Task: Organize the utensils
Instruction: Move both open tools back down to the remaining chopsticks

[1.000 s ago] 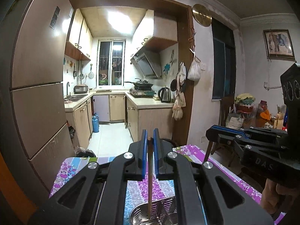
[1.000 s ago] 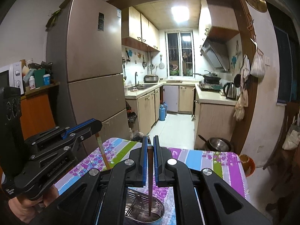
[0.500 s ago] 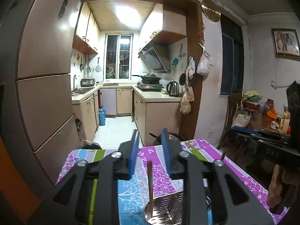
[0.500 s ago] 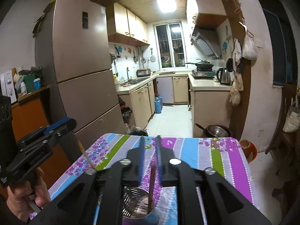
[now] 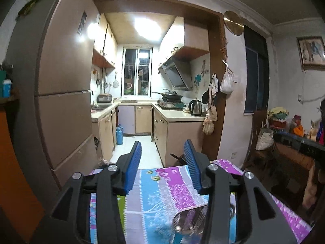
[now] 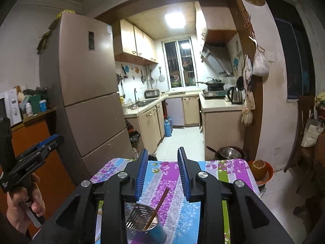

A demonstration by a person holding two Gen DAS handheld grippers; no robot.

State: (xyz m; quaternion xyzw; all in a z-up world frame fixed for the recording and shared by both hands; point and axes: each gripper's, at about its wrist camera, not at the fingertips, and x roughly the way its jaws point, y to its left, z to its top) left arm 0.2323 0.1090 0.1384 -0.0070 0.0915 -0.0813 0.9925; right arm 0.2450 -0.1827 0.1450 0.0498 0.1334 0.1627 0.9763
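A round metal utensil holder [image 6: 142, 223] stands on the flowered tablecloth [image 6: 172, 193], just below my right gripper [image 6: 162, 154]. A brown chopstick [image 6: 157, 207] leans inside it, free of the fingers. My right gripper is open and empty above it. My left gripper [image 5: 162, 146] is open and empty too; the holder [image 5: 191, 219] shows blurred at the lower right of its view, partly hidden by the right finger. The left gripper also shows at the left of the right wrist view [image 6: 34, 154], held in a hand.
A tall fridge [image 6: 89, 93] stands left of the table. The kitchen doorway [image 6: 182, 132] lies beyond the table's far edge. A pot [image 6: 229, 152] and a bowl [image 6: 260, 168] sit on the floor at the right. A wooden chair [image 6: 304, 142] stands far right.
Both grippers have opened and let go of their chopsticks, which dropped into the holder. Both have pulled up and back; the left gripper has swung left.
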